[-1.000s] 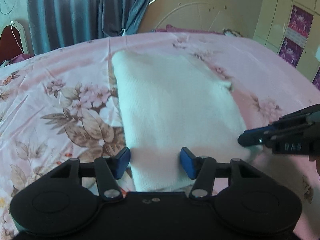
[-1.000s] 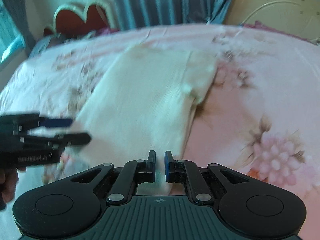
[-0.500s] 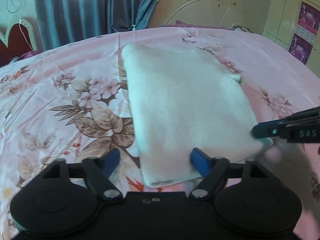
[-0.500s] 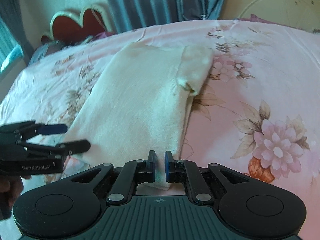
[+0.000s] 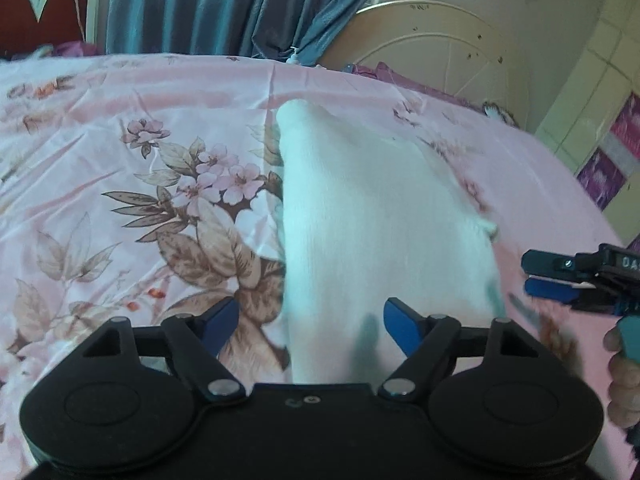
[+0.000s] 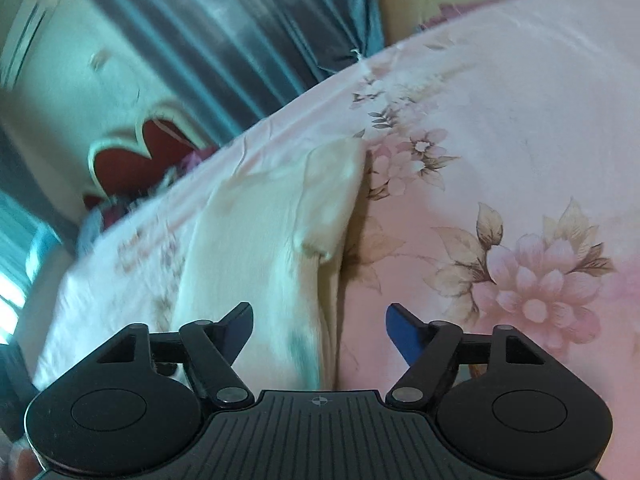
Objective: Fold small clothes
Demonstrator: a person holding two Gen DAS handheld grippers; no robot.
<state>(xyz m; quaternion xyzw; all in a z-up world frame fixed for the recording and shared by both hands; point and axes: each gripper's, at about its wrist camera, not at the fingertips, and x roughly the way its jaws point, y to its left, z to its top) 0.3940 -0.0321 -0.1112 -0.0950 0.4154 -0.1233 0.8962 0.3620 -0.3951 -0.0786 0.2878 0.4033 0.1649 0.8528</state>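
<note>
White folded garment (image 5: 380, 216) between opening right claw (image 6: 319, 326) tips, unpinched.

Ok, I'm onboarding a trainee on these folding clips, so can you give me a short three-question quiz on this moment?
1. True or false: the white folded garment lies flat on the pink floral bedsheet.
2. Which gripper's pads press on the cloth?
A. left gripper
B. right gripper
C. neither
3. Fill in: in the left wrist view, the right gripper sits off the garment's ____ edge.

Key
1. True.
2. C. Both sets of jaws stand apart with nothing pinched; the right one is opening, the left easing closed.
3. Right.
</note>
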